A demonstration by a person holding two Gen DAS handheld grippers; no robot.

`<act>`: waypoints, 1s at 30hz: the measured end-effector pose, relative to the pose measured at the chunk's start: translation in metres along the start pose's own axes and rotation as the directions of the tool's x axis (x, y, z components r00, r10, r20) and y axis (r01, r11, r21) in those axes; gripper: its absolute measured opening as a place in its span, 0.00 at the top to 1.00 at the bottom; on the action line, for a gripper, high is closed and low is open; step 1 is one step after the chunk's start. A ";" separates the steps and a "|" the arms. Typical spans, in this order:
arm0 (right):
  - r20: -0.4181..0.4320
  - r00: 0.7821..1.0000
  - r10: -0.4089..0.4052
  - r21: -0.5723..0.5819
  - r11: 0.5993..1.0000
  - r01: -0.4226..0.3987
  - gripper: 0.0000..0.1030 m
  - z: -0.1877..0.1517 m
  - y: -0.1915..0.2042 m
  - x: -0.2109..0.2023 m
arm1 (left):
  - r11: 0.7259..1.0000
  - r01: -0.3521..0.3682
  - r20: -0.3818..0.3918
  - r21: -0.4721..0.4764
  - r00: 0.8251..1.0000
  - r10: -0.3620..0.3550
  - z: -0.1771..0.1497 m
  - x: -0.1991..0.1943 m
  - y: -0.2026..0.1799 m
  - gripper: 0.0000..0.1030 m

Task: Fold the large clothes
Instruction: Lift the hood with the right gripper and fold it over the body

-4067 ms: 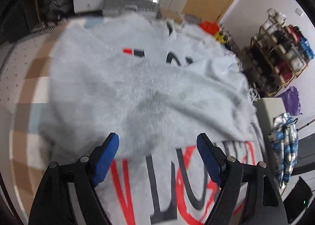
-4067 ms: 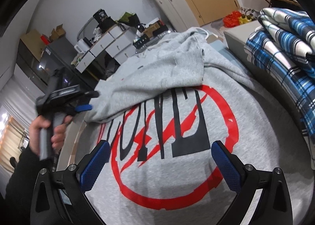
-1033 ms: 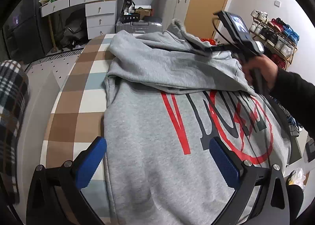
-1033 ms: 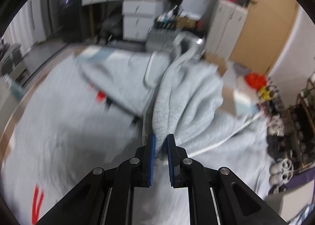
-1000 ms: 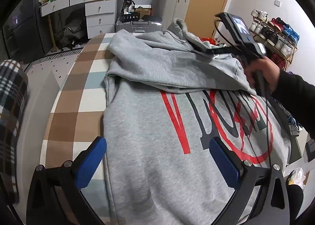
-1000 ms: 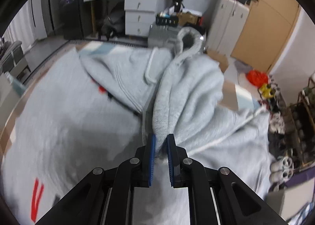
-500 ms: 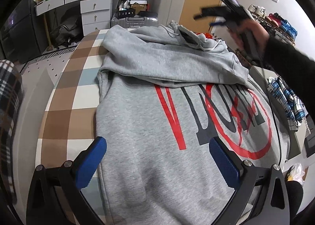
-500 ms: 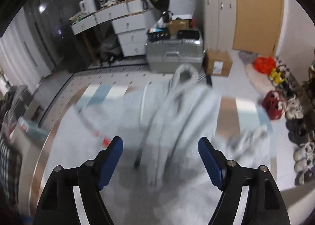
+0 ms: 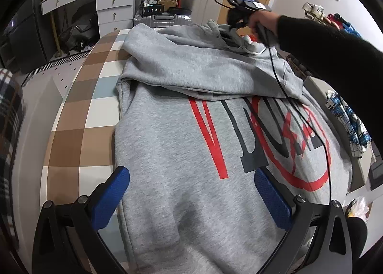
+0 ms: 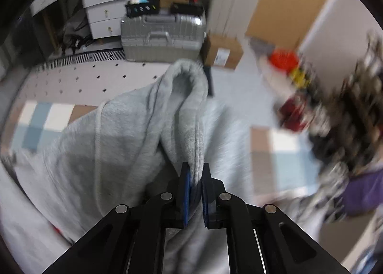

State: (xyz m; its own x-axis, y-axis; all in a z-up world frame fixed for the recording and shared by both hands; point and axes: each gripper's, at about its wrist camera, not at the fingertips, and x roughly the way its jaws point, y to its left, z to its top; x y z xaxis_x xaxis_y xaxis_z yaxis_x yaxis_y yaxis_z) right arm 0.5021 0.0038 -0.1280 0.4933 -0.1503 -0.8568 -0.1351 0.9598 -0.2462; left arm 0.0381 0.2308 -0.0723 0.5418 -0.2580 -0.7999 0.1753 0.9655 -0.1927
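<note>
A home bedroom: checked bed, white drawers, suitcase, shoe rack

Grey hoodie — spread flat, sleeves folded.

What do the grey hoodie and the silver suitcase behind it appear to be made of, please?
Grey hoodie: soft knit fleece, probably cotton blend; matte, fuzzy, draping in folds, with a flat printed graphic.
Silver suitcase: hard shell, likely aluminium or metallic-look plastic; ribbed and glossy, though blurred.

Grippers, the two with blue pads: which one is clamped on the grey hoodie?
The right gripper: its blue pads pinch the ribbed hood edge of the grey hoodie. The left gripper hangs wide open above the hoodie's body, gripping nothing.
</note>
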 end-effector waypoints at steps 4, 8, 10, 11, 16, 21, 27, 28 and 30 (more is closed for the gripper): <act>0.233 0.949 -0.211 -0.183 0.949 0.256 0.94 -0.026 0.008 -0.056 | 1.000 0.006 0.007 0.004 1.000 -0.006 -0.002 -0.003 -0.004 0.01; 0.371 0.913 -0.169 -0.327 0.897 0.299 0.94 -0.074 0.015 -0.113 | 0.999 -0.003 0.017 0.033 1.000 0.002 -0.003 -0.005 -0.012 0.01; 0.418 0.904 -0.096 -0.385 0.882 0.271 0.94 -0.103 0.009 -0.134 | 0.999 -0.010 0.021 0.048 1.000 0.009 -0.005 -0.006 -0.015 0.01; 0.418 0.906 -0.062 -0.396 0.886 0.243 0.94 -0.123 0.004 -0.143 | 0.999 -0.010 0.026 0.050 1.000 0.008 -0.005 -0.007 -0.016 0.01; 0.322 0.946 -0.032 -0.441 0.879 0.180 0.93 -0.191 -0.007 -0.130 | 0.998 0.002 0.026 0.058 1.000 -0.003 -0.006 -0.009 -0.022 0.01; 0.108 0.989 0.102 -0.317 0.946 -0.063 0.70 -0.181 -0.027 -0.098 | 0.996 -0.009 0.018 0.088 1.000 0.007 -0.009 -0.008 -0.031 0.01; 0.237 0.960 0.150 -0.270 0.959 -0.083 0.14 -0.137 -0.023 -0.125 | 0.998 0.000 0.010 0.069 1.000 -0.001 -0.007 -0.007 -0.028 0.01; 0.235 0.963 0.130 -0.293 0.954 -0.057 0.14 -0.126 -0.013 -0.120 | 0.998 0.005 0.009 0.063 1.000 -0.005 -0.007 -0.007 -0.027 0.01; 0.235 0.968 0.087 -0.335 0.942 -0.003 0.14 -0.107 0.007 -0.106 | 0.998 0.006 0.005 0.063 1.000 -0.006 -0.008 -0.006 -0.028 0.01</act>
State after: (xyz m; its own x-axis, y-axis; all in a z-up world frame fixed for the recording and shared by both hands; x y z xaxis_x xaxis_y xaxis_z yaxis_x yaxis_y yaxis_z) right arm 0.3570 0.0012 -0.0877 0.6676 -0.0068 -0.7445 -0.4164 0.8255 -0.3809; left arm 0.0239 0.2058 -0.0667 0.5452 -0.2639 -0.7957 0.2293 0.9599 -0.1612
